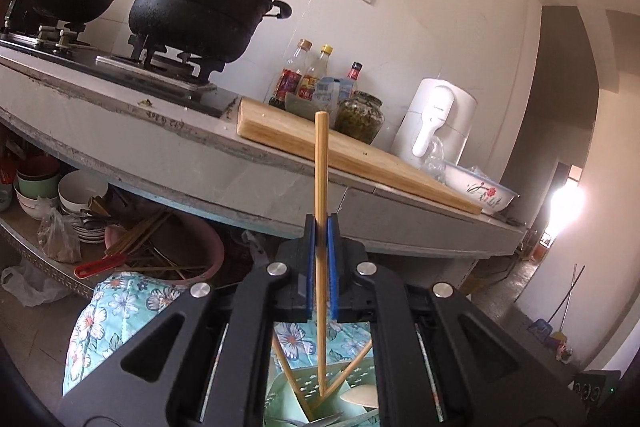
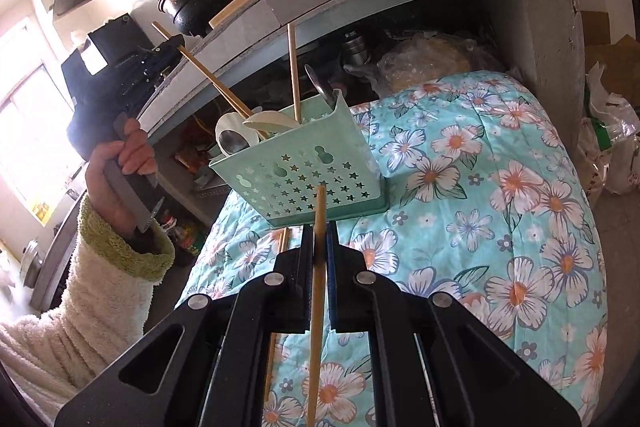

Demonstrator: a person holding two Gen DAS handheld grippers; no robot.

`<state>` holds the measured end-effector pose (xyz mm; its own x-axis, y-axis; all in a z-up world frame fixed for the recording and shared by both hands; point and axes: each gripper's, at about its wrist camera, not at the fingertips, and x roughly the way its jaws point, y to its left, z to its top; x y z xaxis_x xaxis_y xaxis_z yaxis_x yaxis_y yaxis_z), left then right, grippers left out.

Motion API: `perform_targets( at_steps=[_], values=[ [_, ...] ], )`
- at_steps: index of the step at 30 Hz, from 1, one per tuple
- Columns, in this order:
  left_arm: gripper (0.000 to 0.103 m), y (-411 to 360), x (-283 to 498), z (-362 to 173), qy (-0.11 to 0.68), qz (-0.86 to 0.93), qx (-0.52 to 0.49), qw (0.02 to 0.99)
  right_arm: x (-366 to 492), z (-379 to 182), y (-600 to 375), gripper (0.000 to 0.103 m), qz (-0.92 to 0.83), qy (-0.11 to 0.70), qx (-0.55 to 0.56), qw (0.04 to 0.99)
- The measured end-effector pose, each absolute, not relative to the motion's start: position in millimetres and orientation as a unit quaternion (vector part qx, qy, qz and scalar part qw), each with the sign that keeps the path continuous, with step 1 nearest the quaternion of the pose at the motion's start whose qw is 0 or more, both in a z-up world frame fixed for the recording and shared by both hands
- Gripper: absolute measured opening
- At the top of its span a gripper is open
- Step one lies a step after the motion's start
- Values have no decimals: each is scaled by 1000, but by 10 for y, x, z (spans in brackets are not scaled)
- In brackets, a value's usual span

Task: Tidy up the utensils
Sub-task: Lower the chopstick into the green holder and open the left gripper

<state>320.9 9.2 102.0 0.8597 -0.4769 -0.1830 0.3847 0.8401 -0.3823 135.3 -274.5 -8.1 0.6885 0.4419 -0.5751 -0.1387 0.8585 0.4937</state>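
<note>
My left gripper (image 1: 321, 223) is shut on a wooden chopstick (image 1: 321, 163) that stands upright, its lower end down in the mint green utensil basket (image 1: 352, 383) below. In the right wrist view the left gripper (image 2: 172, 45) holds that chopstick (image 2: 212, 79) slanting into the basket (image 2: 304, 183). My right gripper (image 2: 320, 227) is shut on another wooden chopstick (image 2: 319, 267), just in front of the basket. The basket holds spoons (image 2: 232, 139), a ladle and another chopstick (image 2: 294, 75).
The basket sits on a floral quilt (image 2: 500, 187) under a grey counter (image 1: 168, 151). On the counter are a black pot (image 1: 204, 3), cutting board (image 1: 344, 151), bottles, a jar and a white kettle (image 1: 436, 123). A pink basin (image 1: 168, 251) with chopsticks sits below.
</note>
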Motion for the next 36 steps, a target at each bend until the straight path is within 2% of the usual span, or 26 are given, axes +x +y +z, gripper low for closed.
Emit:
perform_targets(
  at_steps=[7, 11, 19, 28, 36],
  values=[
    [6, 56, 3300, 736, 185, -242, -176, 936, 1424, -163, -2755, 6, 160, 368, 216, 890],
    [17, 74, 3242, 721, 188, -252, -180, 932, 1412, -163, -2767, 6, 156, 367, 217, 891],
    [21, 155, 3004, 806, 179, -261, -180, 932, 1327, -61, -2781, 6, 147, 352, 210, 900],
    [22, 399, 2400, 654, 187, -261, -170, 932, 1308, 551, -2717, 6, 156, 282, 172, 931],
    [22, 470, 2036, -90, 288, -260, -170, 906, 1559, 1373, -2552, 6, 170, 185, 131, 959]
  ],
)
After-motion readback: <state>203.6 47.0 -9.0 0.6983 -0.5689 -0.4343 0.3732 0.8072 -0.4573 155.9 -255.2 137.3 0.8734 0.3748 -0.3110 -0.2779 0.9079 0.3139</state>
